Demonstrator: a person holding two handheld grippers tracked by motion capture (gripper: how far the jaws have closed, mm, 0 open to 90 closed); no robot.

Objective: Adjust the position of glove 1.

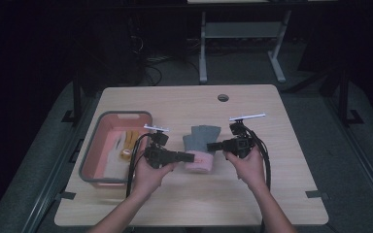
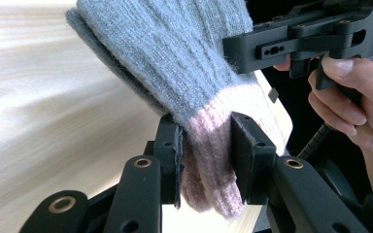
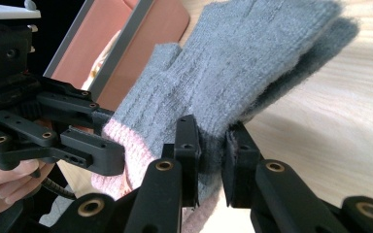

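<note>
A pair of grey knitted gloves with pink cuffs hangs between my two grippers, a little above the wooden table. My left gripper is shut on the pink cuff, which its two pads pinch from both sides. From the other side, my right gripper is shut on the grey edge of the gloves near the cuff. In the left gripper view the right gripper and its hand sit at the upper right. In the right gripper view the left gripper grips the pink cuff at the left.
A grey bin with a pink inside stands at the table's left and holds a few yellow and pale items. A round hole sits near the table's far edge. Dark floor and a desk frame lie beyond.
</note>
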